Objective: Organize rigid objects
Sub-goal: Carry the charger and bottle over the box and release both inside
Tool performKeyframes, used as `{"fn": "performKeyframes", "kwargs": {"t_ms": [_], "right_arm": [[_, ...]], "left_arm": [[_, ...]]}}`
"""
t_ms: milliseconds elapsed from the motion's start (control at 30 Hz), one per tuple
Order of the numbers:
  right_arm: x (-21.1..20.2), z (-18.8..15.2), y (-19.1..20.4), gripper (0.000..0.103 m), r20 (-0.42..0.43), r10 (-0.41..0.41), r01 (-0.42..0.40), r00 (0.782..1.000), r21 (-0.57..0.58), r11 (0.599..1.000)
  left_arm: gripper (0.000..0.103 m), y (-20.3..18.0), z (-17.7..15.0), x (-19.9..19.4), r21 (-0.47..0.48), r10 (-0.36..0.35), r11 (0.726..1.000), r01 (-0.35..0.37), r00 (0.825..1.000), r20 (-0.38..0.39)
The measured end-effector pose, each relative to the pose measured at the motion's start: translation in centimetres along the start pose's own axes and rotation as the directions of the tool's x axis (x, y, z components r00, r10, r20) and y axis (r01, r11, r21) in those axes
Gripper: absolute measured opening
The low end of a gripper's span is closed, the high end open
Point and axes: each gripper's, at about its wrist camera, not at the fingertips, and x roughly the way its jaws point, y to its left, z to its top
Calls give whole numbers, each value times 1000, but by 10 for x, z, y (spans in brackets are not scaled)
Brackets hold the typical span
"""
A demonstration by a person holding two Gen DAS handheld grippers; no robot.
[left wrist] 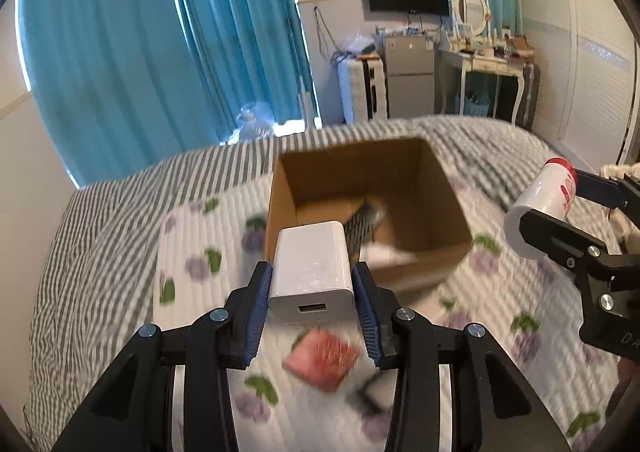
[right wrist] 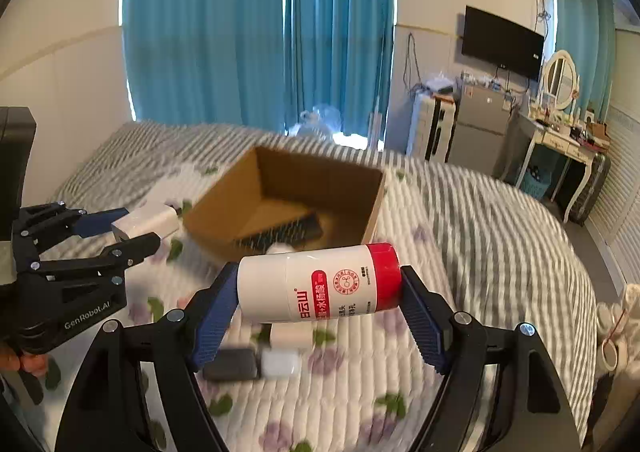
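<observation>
My left gripper (left wrist: 313, 292) is shut on a white USB charger (left wrist: 312, 272) and holds it above the bed, just short of an open cardboard box (left wrist: 440, 196). My right gripper (right wrist: 320, 292) is shut on a white bottle with a red cap (right wrist: 320, 282), held sideways in the air near the box (right wrist: 248, 188). A dark brush-like object (left wrist: 366, 218) lies inside the box. The left gripper with the charger (right wrist: 146, 221) shows at the left of the right wrist view. The bottle (left wrist: 538, 208) shows at the right of the left wrist view.
On the flowered quilt below lie a red packet (left wrist: 322, 360), a dark flat object (right wrist: 230, 364) and small white items (right wrist: 280, 362). The bed (right wrist: 500, 220) has a striped cover. A fridge (right wrist: 480, 124), a dressing table (right wrist: 560, 140) and blue curtains (right wrist: 256, 32) stand behind.
</observation>
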Motion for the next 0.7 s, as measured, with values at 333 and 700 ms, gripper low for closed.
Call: {"fn": "performKeyframes", "kwargs": {"t_ms": [333,700], "right_arm": [[48,73,-16,77,53,3,-1,999,-31,1000],[137,76,-26,77,-19,27,-27,999,-2,1000]], "left_arm": [[42,5,74,67,4,-27,1000,27,999,40],[42,-11,53,164,18,-49,999,50,996,-77]]}}
